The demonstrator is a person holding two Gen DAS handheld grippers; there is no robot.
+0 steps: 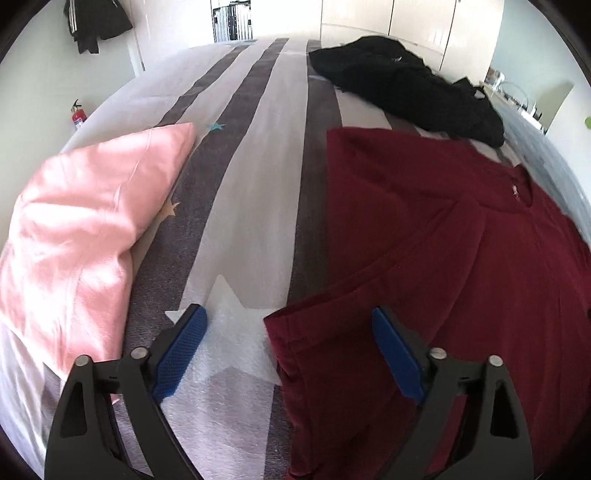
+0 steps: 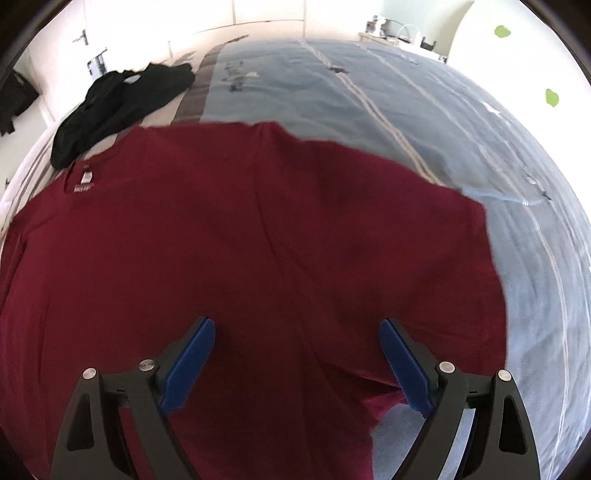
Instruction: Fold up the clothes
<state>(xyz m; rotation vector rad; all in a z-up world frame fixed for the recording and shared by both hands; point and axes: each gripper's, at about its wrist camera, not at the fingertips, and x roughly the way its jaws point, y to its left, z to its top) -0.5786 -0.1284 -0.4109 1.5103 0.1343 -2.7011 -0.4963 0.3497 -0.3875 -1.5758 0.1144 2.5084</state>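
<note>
Both tongs spread, nothing pinched: left tongs (image 1: 288, 350) over the shirt (image 1: 443, 277) sleeve hem, right tongs (image 2: 297, 360) over its body near the far hem. Shirt's flat on the bed (image 1: 258, 184). Soft, light, limp fabric imo — pinch at hem/seam edges, else it'll bunch.

Both views are lit by bright daylight, and the far wall (image 1: 369, 22) beyond the bed's far edge is washed out almost to white. Strong fisheye bending is seen, with the bed (image 1: 258, 184) curved into a dome and a dark vignette at the corners. Motion blur is spread over the red shirt (image 2: 240, 240) and the blue cover (image 2: 461, 166) toward the bed's right edge, while soft patches of sun are laid on the pink pillow (image 1: 74, 229).
</note>
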